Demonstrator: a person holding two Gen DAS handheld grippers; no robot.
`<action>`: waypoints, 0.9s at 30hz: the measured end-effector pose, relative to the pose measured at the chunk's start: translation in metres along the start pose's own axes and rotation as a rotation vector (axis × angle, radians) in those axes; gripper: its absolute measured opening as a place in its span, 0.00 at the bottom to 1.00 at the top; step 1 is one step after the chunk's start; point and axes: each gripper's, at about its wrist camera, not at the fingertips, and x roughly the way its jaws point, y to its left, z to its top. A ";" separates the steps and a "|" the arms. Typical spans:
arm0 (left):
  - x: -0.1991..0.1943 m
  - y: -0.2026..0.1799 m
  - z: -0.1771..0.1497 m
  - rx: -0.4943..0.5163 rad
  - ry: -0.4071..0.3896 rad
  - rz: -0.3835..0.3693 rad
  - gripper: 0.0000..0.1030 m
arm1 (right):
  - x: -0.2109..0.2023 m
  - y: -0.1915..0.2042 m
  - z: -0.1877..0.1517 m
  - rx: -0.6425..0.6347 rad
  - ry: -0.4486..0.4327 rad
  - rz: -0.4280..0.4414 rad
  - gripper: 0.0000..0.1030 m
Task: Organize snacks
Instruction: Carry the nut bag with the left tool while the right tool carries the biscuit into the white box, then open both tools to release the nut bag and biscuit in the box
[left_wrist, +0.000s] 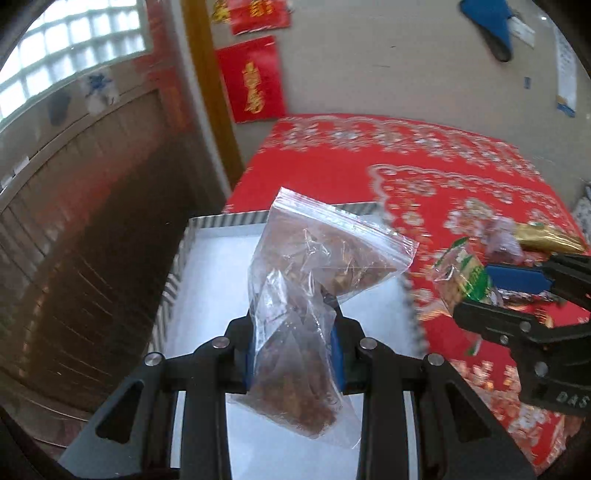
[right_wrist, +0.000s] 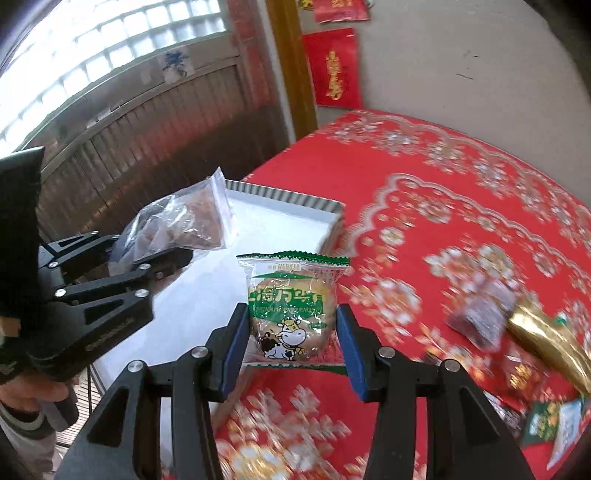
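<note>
My left gripper (left_wrist: 293, 354) is shut on a clear zip bag of brown snacks (left_wrist: 306, 295) and holds it above the white tray (left_wrist: 221, 266). In the right wrist view the same bag (right_wrist: 184, 221) and left gripper (right_wrist: 147, 262) hang over the tray (right_wrist: 288, 206). My right gripper (right_wrist: 291, 332) is shut on a green-and-clear cake packet with a cow picture (right_wrist: 291, 306), held over the tray's right edge. In the left wrist view the right gripper (left_wrist: 517, 291) with that packet (left_wrist: 461, 273) shows at the right.
A red patterned cloth (right_wrist: 443, 221) covers the table. Loose snacks lie at its right: a gold packet (right_wrist: 546, 343), a purple-brown packet (right_wrist: 480, 317) and small wrapped pieces (right_wrist: 546, 421). A wooden partition (left_wrist: 92, 221) stands left of the tray.
</note>
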 end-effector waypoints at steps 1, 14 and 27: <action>0.006 0.005 0.002 -0.008 0.008 0.003 0.32 | 0.004 0.001 0.003 -0.004 0.002 0.003 0.46; 0.069 0.045 0.023 -0.118 0.114 0.043 0.32 | 0.053 0.017 0.046 -0.030 0.040 -0.008 0.46; 0.101 0.051 0.015 -0.139 0.173 0.099 0.38 | 0.104 0.021 0.045 -0.035 0.119 -0.039 0.47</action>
